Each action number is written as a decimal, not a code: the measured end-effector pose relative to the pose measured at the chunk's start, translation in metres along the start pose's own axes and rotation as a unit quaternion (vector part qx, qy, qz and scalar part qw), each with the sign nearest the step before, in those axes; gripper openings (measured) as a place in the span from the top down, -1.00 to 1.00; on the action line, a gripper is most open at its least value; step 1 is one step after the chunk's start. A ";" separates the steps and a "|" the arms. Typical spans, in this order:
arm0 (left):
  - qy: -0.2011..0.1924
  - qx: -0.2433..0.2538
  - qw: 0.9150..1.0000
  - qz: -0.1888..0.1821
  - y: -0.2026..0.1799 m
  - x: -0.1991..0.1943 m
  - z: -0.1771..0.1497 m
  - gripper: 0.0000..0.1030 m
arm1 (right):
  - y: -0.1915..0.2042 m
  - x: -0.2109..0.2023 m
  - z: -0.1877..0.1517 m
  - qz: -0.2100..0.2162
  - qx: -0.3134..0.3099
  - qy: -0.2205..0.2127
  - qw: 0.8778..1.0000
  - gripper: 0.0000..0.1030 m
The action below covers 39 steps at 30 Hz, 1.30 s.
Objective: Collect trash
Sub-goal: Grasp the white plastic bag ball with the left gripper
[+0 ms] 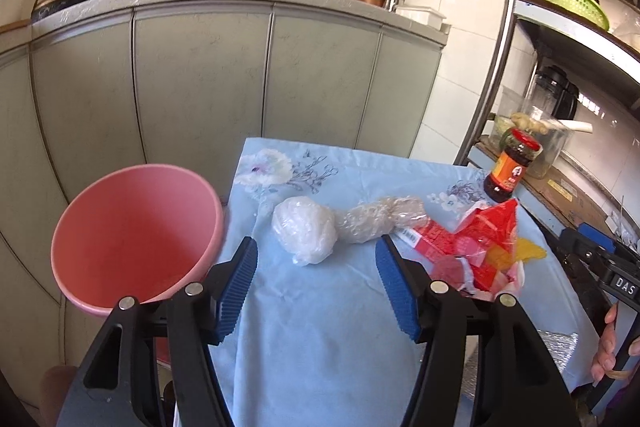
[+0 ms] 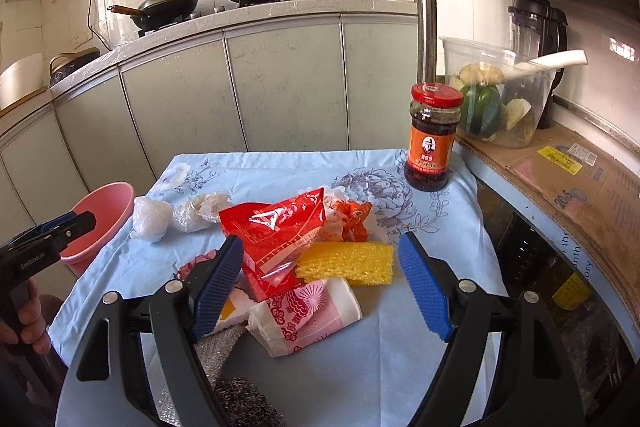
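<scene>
Hovering wide open and empty, the left gripper (image 1: 316,291) faces a crumpled white plastic wad (image 1: 304,229) on the blue floral cloth (image 1: 320,339); best straddle it squarely before squeezing. The right gripper (image 2: 320,287) also gapes empty.

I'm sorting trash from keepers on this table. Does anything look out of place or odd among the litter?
Yes: the sauce jar stands upright and capped at the cloth's far corner, apart from the crumpled red wrapper, so it looks like no trash. A yellow sponge lies amid the wrappers.
</scene>
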<state>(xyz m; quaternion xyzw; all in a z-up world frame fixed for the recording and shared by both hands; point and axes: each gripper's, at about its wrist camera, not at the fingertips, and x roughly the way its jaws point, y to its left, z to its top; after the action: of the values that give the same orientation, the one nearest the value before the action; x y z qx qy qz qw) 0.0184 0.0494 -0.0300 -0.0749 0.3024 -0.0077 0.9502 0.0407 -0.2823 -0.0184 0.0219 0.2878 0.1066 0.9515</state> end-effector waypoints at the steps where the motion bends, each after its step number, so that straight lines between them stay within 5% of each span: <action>1: 0.005 -0.004 1.000 0.000 0.004 0.005 0.001 -0.18 | -0.002 0.001 0.000 0.001 0.002 0.001 1.000 -0.56; 15: 0.079 -0.013 0.997 0.008 0.009 0.086 0.018 -0.15 | -0.020 0.015 0.004 0.013 0.009 0.007 1.000 -0.56; 21: 0.099 -0.009 0.995 0.017 0.008 0.109 0.016 0.15 | -0.020 0.020 0.016 0.038 0.006 0.022 0.999 -0.56; 28: 0.083 -0.011 0.996 0.000 0.012 0.104 0.016 0.74 | -0.008 0.024 0.050 0.091 0.003 0.045 0.995 -0.56; 34: 0.067 -0.016 0.998 -0.013 0.019 0.085 0.016 0.79 | 0.025 0.038 0.080 0.134 -0.015 0.083 0.987 -0.55; 39: 0.045 -0.005 0.999 -0.022 0.025 0.061 0.018 0.80 | 0.062 0.077 0.092 0.163 -0.030 0.159 0.973 -0.55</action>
<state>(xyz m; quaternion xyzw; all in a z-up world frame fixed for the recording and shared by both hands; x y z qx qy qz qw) 0.0781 0.0727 -0.0543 -0.0858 0.3429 -0.0308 0.9349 0.1421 -0.2033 0.0225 0.0229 0.4245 0.2710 0.8636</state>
